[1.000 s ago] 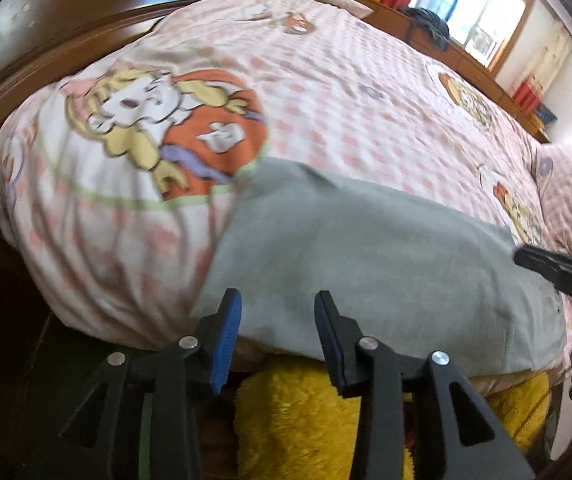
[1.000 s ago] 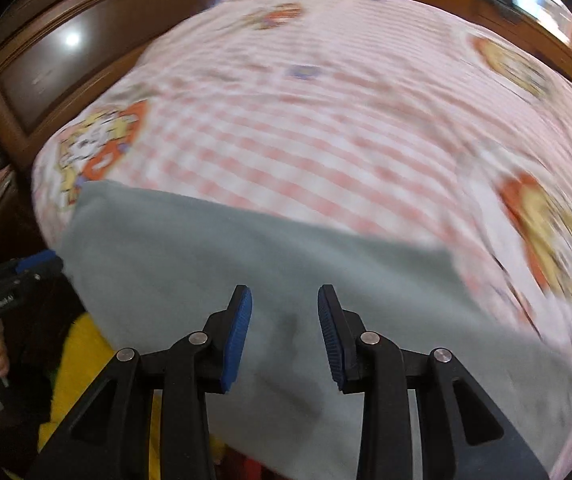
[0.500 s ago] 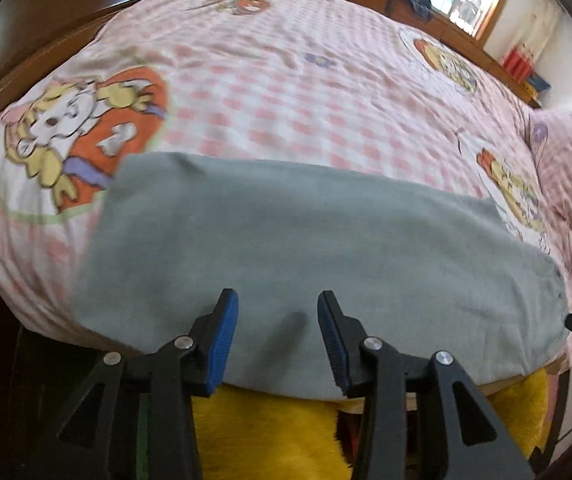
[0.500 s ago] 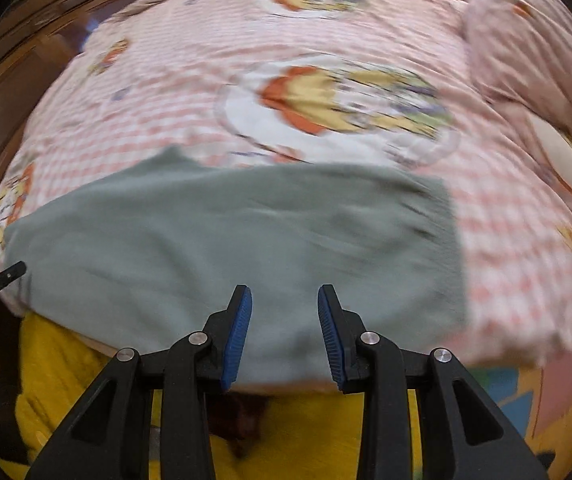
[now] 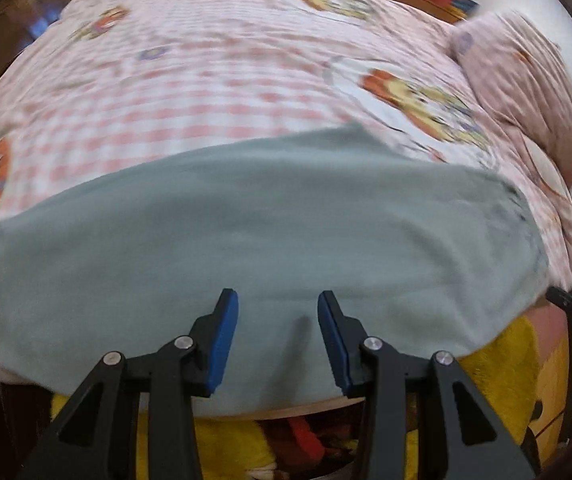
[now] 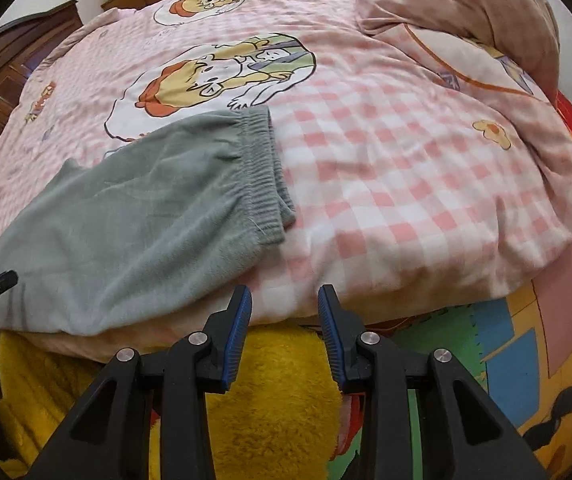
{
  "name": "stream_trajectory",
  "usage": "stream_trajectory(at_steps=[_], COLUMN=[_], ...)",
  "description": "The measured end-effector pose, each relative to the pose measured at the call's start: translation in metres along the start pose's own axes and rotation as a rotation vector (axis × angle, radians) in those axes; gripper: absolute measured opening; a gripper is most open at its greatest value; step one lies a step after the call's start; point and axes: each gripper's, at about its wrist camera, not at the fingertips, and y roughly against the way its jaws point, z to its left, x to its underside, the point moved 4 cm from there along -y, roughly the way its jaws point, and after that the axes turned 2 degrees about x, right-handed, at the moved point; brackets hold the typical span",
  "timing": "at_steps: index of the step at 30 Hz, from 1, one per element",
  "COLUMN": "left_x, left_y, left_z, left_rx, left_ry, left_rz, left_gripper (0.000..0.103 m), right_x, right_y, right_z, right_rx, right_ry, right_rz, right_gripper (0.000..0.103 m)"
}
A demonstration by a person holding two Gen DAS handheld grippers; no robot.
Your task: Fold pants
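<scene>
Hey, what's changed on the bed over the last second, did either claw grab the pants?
No grab. Both views swung rightward along the pants: the left claw went from the left end to the middle, and the right claw moved past the waistband and now hangs over checked quilt. Both claws stayed open and empty; the pants stayed flat.

Grey pants [image 5: 254, 232] flat across pink checked quilt [image 5: 206, 80], left gripper [image 5: 278, 308] spread above them, empty

Grey-green fleece pants [image 6: 134, 224], laid flat along near edge of bed [image 6: 406, 184], elastic waistband [image 6: 264, 172] at right end.
</scene>
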Motion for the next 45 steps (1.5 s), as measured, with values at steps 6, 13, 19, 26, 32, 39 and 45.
stream_trajectory(at_steps=[6,13,19,26,32,39,45], left_x=[-0.008,-0.015,-0.017,-0.009,0.002,0.010,0.010], left_y=[-0.012,-0.012,-0.009,-0.007,-0.011,-0.029,-0.048], left_z=[-0.049,-0.110,-0.150,-0.189,-0.220,-0.258,-0.284], left_rx=[0.059,0.139,0.238,0.318,0.355,0.404,0.389], left_ry=[-0.070,-0.200,-0.291,-0.384,-0.474,-0.545,-0.594], left_rz=[0.040,0.019,0.001,0.019,0.027,0.058,0.042], left_gripper=[0.044,0.056,0.058,0.059,0.061,0.061,0.061], right_x=[0.001,0.002,-0.007,-0.011,-0.011,-0.023,-0.039], right_y=[-0.002,-0.011,-0.010,-0.009,-0.011,-0.016,-0.014], right_z=[-0.009,0.000,0.013,0.019,-0.003,-0.015,-0.009], right_rx=[-0.025,-0.066,-0.096,-0.146,-0.168,-0.324,-0.331], right_ry=[-0.017,0.030,0.078,0.086,-0.010,-0.129,-0.095], right_rz=[-0.019,-0.014,-0.018,-0.019,-0.004,0.001,-0.008], right_gripper=[0.035,0.035,0.035,0.035,0.035,0.035,0.016])
